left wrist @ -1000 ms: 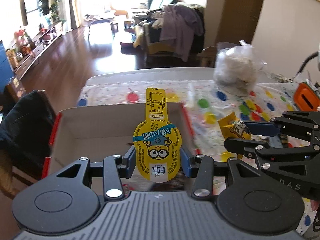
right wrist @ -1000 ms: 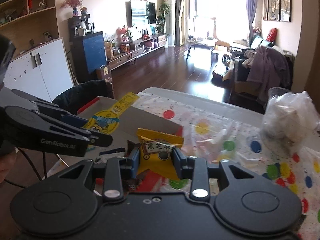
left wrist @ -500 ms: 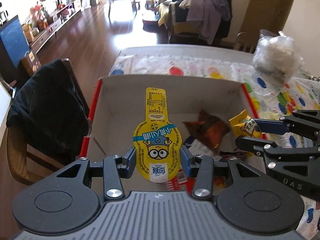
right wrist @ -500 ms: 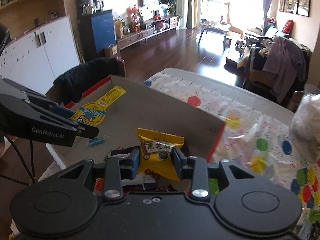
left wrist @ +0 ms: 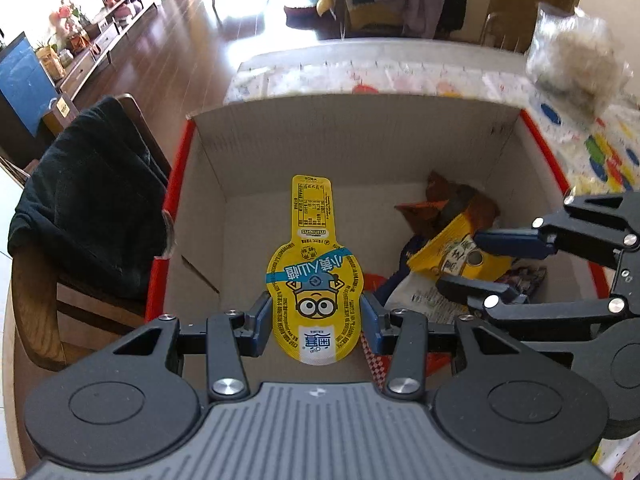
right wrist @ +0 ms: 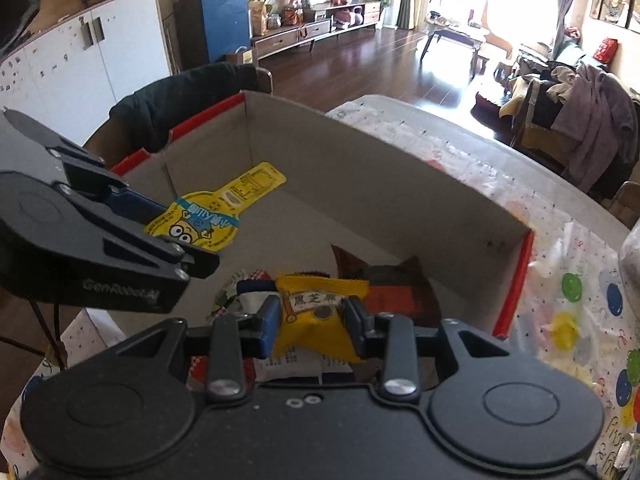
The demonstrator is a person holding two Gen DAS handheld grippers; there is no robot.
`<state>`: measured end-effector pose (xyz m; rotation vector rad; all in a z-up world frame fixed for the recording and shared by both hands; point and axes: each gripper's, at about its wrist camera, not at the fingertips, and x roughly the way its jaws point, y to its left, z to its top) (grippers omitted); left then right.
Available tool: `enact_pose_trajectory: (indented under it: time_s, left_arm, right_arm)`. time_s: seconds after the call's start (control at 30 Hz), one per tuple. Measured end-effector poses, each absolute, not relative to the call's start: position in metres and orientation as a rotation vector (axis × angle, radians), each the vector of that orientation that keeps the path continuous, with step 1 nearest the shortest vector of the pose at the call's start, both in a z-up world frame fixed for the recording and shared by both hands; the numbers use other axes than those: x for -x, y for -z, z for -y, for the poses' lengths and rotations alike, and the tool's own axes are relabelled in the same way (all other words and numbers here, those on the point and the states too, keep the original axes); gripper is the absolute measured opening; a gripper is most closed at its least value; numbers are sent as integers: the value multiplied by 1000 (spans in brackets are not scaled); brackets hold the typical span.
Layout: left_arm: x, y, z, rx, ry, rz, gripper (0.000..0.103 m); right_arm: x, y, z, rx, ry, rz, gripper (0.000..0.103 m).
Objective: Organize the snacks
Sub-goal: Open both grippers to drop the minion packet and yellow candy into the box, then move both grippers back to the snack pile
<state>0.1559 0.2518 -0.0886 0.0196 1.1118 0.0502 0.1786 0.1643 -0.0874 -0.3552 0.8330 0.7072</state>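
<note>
Left hand-held gripper (left wrist: pixel 316 322) grasps yellow minion pouch (left wrist: pixel 314 280) by its round lower part, neck pointing away, above bare floor of cardboard box (left wrist: pixel 352 140). Right hand-held gripper (right wrist: pixel 312 326) clenched on yellow sesame packet (right wrist: pixel 316 316), over snack pile (left wrist: pixel 444 216) in box's right part. Box sits on bench (right wrist: pixel 560 272) with dotted cloth.

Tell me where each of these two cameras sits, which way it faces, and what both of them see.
Left wrist: sits on the left hand-held gripper, looking down into the cardboard box; its fingers clamp a yellow Minions pouch.
Right wrist: sits on the right hand-held gripper, facing across the box toward the living room; it grips a yellow sesame packet.
Shared: box, both snacks, each other's gripper.
</note>
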Motion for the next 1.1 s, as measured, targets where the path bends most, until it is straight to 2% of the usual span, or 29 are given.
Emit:
enact_pose_trajectory:
  time_s: [0.3, 0.4, 0.67, 0.77, 0.9, 1.0, 1.1]
  left_arm:
    - [-152, 97, -255, -4, -53, -1142, 46]
    - [-149, 93, -257, 11, -59, -1131, 54]
    - [-134, 70, -254, 31, -53, -1057, 54]
    - [-129, 58, -247, 29, -38, -1019, 55]
    - [-124, 41, -230, 19, -9, -967, 63]
    - [-121, 29, -217, 13, 22, -933, 64]
    - [-118, 18, -203, 6, 53, -901, 65]
  right_arm:
    - [-178, 80, -155, 305, -710, -839, 35]
    - [-178, 72, -146, 252, -721, -856, 36]
    - [-170, 48, -124, 168, -732, -830, 39]
    - [-164, 38, -113, 146, -736, -806, 44]
    - [-158, 24, -97, 106, -736, -782, 59]
    - [-152, 15, -84, 90, -720, -752, 70]
    - [-148, 7, -69, 75, -704, -726, 77]
